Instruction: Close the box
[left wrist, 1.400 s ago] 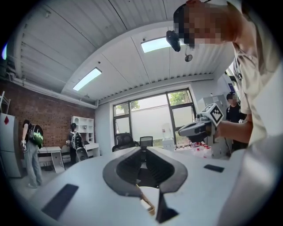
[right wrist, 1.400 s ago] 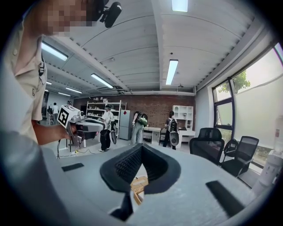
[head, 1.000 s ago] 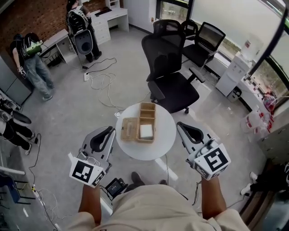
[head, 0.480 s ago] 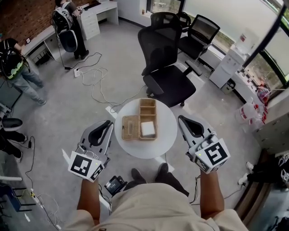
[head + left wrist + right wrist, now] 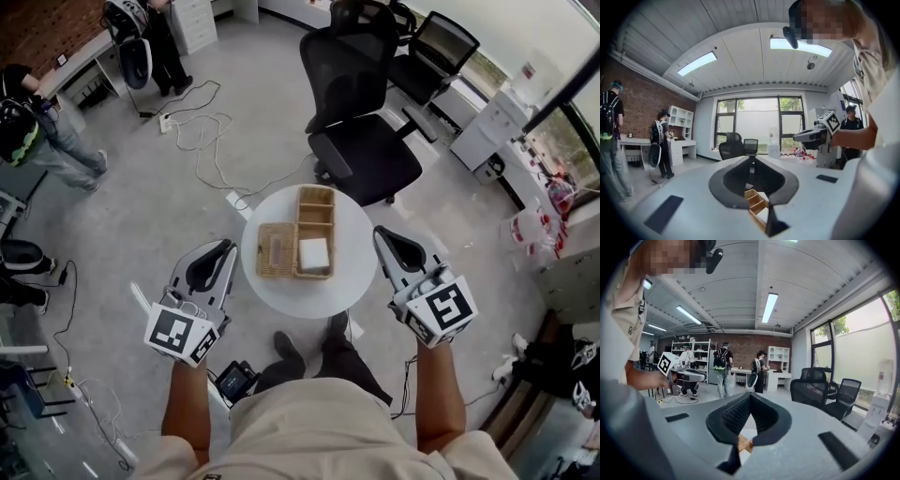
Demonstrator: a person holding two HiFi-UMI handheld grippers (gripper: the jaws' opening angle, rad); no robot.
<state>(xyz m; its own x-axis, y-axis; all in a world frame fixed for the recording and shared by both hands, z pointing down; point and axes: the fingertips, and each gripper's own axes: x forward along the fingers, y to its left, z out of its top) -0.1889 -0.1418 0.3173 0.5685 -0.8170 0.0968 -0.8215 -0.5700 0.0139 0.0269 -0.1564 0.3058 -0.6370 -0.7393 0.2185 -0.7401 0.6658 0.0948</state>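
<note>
left tongs (image 5: pixel 223 247), right tongs (image 5: pixel 382 234) lower, box (image 5: pixel 316 211) between

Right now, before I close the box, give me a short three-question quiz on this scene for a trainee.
1. True or false: the wicker box sits on the round white table.
2. Which stands just beyond the table? A: a black office chair. B: a ladder. C: a sofa.
3. Fill in: the jaws of the left gripper and the right gripper are both ____, with nothing between them.

Key: 1 true; 2 A; 3 shut.
</note>
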